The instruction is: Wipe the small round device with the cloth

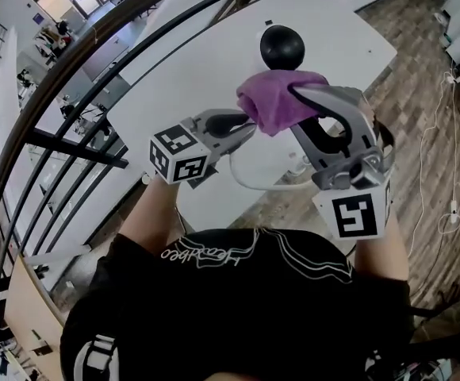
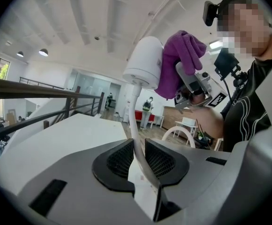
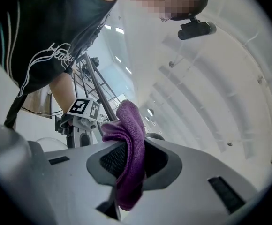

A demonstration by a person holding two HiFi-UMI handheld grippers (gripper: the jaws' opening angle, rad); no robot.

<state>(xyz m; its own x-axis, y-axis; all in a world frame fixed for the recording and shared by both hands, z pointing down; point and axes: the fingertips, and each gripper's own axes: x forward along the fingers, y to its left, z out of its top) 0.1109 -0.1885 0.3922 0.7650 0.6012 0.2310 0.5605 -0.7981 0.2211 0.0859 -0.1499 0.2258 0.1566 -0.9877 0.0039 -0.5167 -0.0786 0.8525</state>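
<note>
cloth [image 3: 129,144], purple and bunched, is pinched between the pads of the right tool [image 3: 132,161]. one fold sticks up past the jaws and a tail hangs below them, in the lower middle of the right gripper view. in the left gripper view the cloth lies against the right side of the small round device [image 2: 145,62]. the device is a white domed body in the upper middle of the frame, held up in the air and not resting on the desk [image 1: 341,30]. a thin white cord [image 2: 135,125] runs down from the device and passes between the jaws of the left tool [image 2: 137,151], which are pressed onto it. in the head view both tools meet in the middle of the frame above the desk. the left tool is at centre left and the right tool at centre right, with the cloth at its tip. the device is hidden there under the cloth, and the cord loops below the tools. a black round object [image 1: 281,46] rests on the desk in the upper middle, apart from the tools. a dark railing [image 1: 47,86] curves across the left.
</note>
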